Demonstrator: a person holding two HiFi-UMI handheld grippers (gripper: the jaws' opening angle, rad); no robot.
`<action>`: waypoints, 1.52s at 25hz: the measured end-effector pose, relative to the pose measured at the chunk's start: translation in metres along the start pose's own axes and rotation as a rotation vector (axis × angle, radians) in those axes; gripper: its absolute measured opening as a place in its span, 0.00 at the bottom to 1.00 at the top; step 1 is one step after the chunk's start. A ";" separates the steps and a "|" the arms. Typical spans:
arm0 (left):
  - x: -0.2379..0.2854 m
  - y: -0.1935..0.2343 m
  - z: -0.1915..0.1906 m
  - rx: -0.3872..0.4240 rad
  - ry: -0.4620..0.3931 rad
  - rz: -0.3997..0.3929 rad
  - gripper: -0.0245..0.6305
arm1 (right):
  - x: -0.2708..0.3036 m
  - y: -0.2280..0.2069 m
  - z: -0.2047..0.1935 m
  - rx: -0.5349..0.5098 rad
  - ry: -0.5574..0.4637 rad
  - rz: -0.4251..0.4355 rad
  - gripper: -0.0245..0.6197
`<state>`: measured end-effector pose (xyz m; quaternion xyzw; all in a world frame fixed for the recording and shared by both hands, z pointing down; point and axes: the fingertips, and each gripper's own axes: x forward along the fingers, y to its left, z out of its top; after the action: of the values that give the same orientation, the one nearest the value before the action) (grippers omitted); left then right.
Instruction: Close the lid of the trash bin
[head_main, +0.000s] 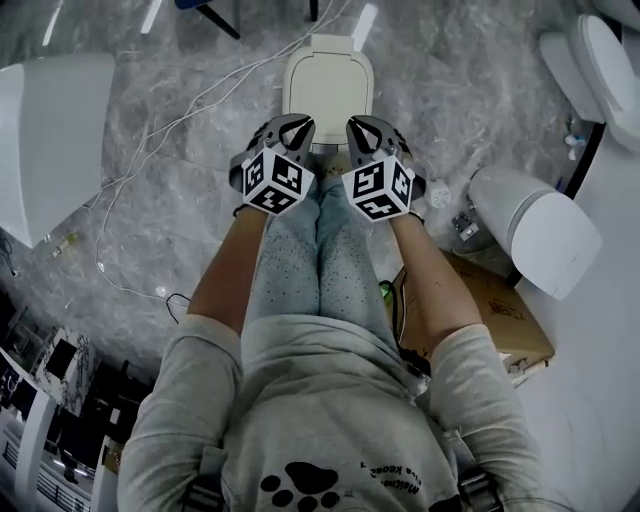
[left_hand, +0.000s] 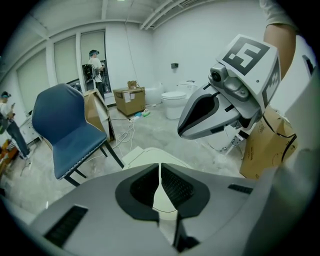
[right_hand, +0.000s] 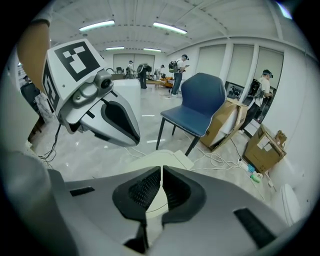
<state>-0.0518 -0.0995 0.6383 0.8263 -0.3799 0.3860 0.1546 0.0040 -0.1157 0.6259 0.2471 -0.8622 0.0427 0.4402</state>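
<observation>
In the head view, you are looking down on the trash bin (head_main: 328, 88). It is cream-white with its lid lying flat and shut, and it is standing on the floor just past your knees, its long axis running straight away from you. A cable (head_main: 150, 130) is trailing to its left and a toilet (head_main: 540, 228) is standing to its right.

In the left gripper view, the left gripper (left_hand: 160, 167) is showing its jaws pressed together on nothing, with a blue chair (left_hand: 70, 127) standing beyond the bin.

In the right gripper view, the right gripper (right_hand: 161, 172) is likewise closed and empty.
</observation>
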 end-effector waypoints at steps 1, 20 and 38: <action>-0.007 -0.001 0.008 0.003 -0.005 -0.001 0.08 | -0.009 -0.001 0.007 0.001 -0.007 -0.006 0.10; -0.187 -0.003 0.177 0.045 -0.237 0.113 0.07 | -0.197 -0.034 0.146 0.128 -0.229 -0.178 0.09; -0.355 -0.009 0.309 -0.034 -0.647 0.301 0.07 | -0.365 -0.047 0.262 0.123 -0.579 -0.355 0.09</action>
<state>-0.0314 -0.0827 0.1679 0.8378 -0.5330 0.1164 -0.0187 0.0113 -0.0911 0.1744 0.4212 -0.8907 -0.0548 0.1622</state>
